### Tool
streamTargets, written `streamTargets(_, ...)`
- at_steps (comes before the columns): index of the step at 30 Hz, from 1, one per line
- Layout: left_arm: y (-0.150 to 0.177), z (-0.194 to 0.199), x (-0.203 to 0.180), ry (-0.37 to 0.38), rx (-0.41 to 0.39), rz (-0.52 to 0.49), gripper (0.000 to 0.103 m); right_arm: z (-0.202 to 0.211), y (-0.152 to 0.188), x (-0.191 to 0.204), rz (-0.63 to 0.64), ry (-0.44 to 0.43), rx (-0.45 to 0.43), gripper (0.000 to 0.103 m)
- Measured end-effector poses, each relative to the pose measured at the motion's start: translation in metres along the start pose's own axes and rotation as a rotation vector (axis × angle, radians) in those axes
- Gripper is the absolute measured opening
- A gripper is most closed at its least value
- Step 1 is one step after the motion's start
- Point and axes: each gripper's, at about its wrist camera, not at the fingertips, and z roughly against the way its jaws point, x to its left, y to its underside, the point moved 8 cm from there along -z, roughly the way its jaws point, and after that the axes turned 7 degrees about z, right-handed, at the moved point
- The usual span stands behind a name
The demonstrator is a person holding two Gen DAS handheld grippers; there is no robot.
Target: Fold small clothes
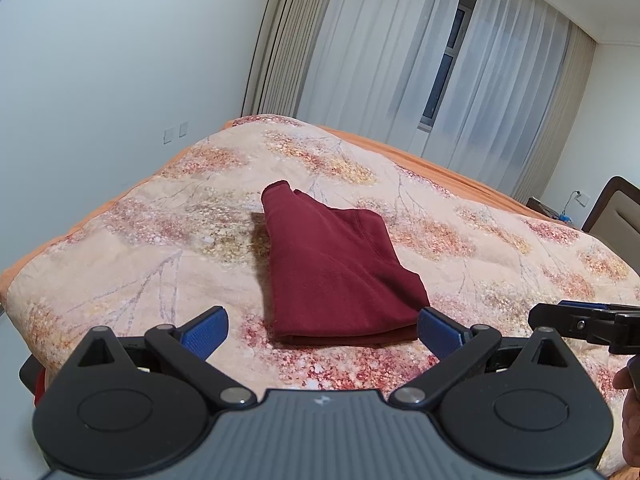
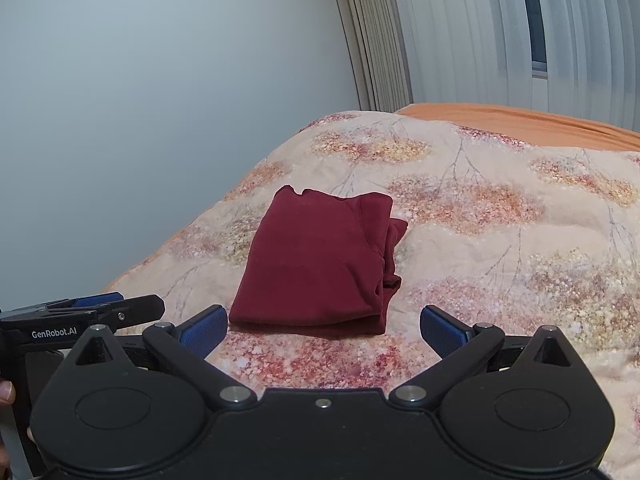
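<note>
One folded maroon garment (image 1: 336, 272) on one bedspread (image 1: 120, 248), two hand-held grippers (image 1: 322, 330) (image 2: 324, 330) wide, empty

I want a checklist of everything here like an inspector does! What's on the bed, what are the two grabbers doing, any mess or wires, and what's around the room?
Surface: bed with a floral quilt, an orange sheet showing at its edges.
Job's things: one dark red garment, folded into a compact bundle and lying on the quilt; loose layers show along one side in the right wrist view.
Clutter: nothing seen on the quilt.
Grippers: left gripper open, holding nothing, just short of the garment's near edge; right gripper open, holding nothing, also short of it.
Cables: something blue near a wall socket, too small to tell.
Surroundings: plain wall, sheer curtains over a window, headboard at far right.
</note>
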Motion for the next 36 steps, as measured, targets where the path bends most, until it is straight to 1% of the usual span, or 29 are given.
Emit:
streamTargets(10,-0.0012,0.0,0.001,-0.019,-0.027,-0.012,0.103,-0.0013,-0.0009,0.0004,0.001,-0.004,0.0,0.102)
streamTargets(13,-0.0027,0.0012,0.001,-0.011,-0.041,-0.011,0.103,-0.0023,0.0005,0.0005,-0.002,-0.008,0.006,0.102)
streamTargets(15,-0.0034,0.0006,0.002,0.007,-0.037,0.005,0.103,-0.0027,0.0014,0.0006,-0.002,-0.011,0.008,0.102)
streamTargets(17,-0.0038,-0.0002,0.005,-0.011,-0.04,0.019,0.103,-0.0029,0.002,0.0009,0.0,-0.013,0.009,0.102)
streamTargets(20,-0.0028,-0.0005,0.0078,-0.085,-0.053,-0.004,0.103,-0.0036,0.0028,0.0003,-0.003,-0.014,0.012,0.102)
streamTargets(22,0.0002,-0.0028,0.0065,-0.064,-0.027,-0.005,0.103,-0.004,0.0033,0.0003,-0.004,-0.016,0.013,0.102)
streamTargets(24,0.0029,-0.0041,0.0071,-0.047,-0.011,0.016,0.103,-0.0039,0.0033,0.0004,-0.003,-0.017,0.012,0.102)
streamTargets(28,0.004,-0.0026,0.0065,-0.024,-0.016,0.031,0.103,-0.0042,0.0033,0.0005,-0.004,-0.017,0.011,0.102)
streamTargets(36,0.0027,0.0037,0.0053,-0.042,-0.032,0.014,0.103,-0.0056,0.003,0.001,-0.002,-0.019,0.009,0.102)
